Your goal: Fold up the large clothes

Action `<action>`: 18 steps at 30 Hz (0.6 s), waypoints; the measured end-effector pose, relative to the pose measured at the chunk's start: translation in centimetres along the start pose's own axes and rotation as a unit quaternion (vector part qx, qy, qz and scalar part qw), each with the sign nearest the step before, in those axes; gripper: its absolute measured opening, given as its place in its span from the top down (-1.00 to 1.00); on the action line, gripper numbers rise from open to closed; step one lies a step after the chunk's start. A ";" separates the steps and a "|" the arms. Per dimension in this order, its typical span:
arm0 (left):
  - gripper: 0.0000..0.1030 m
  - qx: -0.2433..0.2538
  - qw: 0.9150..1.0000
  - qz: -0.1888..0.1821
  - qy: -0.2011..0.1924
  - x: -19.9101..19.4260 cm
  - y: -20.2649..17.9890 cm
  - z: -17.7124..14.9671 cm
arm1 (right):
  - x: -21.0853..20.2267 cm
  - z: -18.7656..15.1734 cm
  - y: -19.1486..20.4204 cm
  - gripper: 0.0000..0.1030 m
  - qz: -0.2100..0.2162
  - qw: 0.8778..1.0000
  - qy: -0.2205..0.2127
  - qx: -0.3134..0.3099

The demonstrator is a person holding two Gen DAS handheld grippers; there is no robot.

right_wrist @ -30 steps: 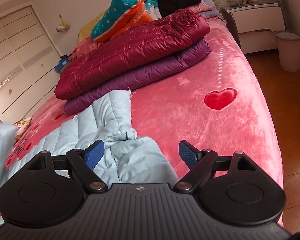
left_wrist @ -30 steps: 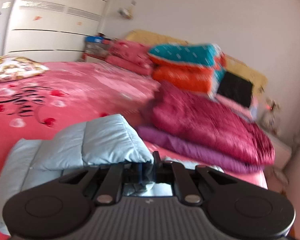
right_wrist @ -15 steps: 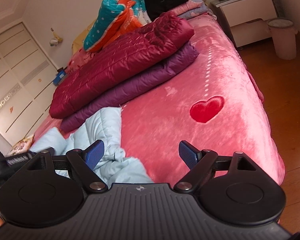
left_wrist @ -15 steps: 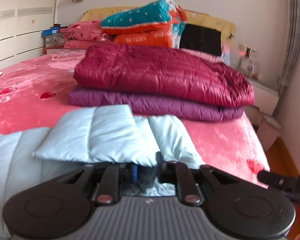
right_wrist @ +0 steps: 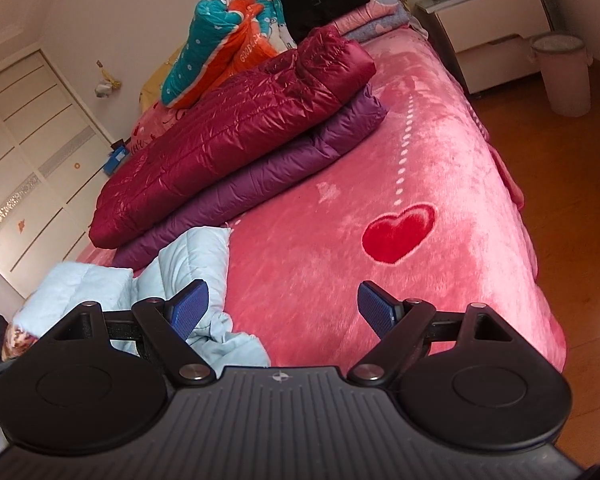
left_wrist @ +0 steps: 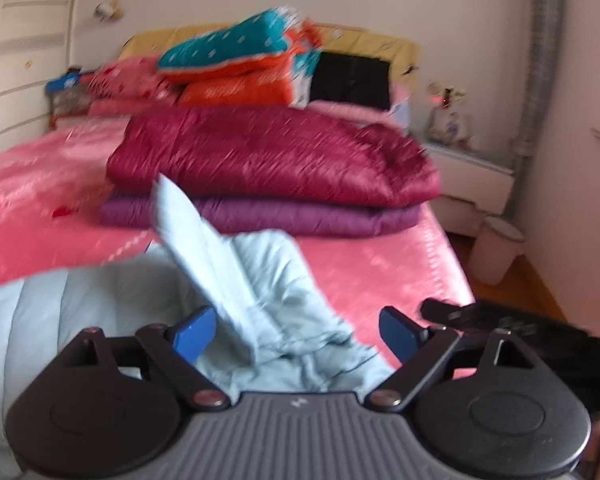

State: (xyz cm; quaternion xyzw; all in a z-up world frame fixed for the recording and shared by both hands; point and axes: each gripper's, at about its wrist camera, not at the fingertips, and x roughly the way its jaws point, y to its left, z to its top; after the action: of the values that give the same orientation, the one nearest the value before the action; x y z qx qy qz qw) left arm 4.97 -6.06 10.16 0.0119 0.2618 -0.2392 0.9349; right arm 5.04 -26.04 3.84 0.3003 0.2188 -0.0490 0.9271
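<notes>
A light blue padded jacket (left_wrist: 260,280) lies on the pink bed (left_wrist: 380,272). One sleeve stands up in mid-air, falling, just ahead of my left gripper (left_wrist: 296,330). That gripper is open and empty, its jaws wide above the jacket's crumpled edge. My right gripper (right_wrist: 282,308) is open and empty above the bedspread, with the jacket (right_wrist: 196,256) at its left finger. The right gripper also shows as a dark shape in the left wrist view (left_wrist: 500,320).
A dark red jacket (right_wrist: 236,128) lies folded on a purple one (right_wrist: 268,184) further up the bed (right_wrist: 440,152). Behind them are teal-orange bedding (right_wrist: 228,36) and pillows. A nightstand (right_wrist: 496,24) and a bin (right_wrist: 564,72) stand right of the bed. A wardrobe fills the left wall.
My left gripper has opened and let go of the light blue sleeve, which now drops onto the jacket. The left view swung right. My right gripper drifted slightly and stayed open.
</notes>
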 end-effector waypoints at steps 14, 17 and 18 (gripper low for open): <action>-0.63 -0.171 0.978 0.118 0.009 -3.5 13.5 -4.0 | 1.1 0.1 0.5 -0.98 0.010 1.000 0.006 -0.021; -0.50 -0.196 0.972 0.132 0.009 -3.1 15.8 -4.9 | 1.8 -0.2 1.5 -0.98 0.018 0.999 0.013 -0.042; -0.50 -0.200 0.970 0.134 0.006 -3.0 16.2 -4.9 | 2.0 -0.3 2.0 -0.98 0.019 0.998 0.013 -0.052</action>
State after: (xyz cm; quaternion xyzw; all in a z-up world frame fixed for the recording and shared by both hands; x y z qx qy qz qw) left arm 7.72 10.31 5.76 -0.1391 0.3060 -0.0542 0.9403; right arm 7.20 -24.13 3.82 0.2568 0.2277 -0.0159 0.9391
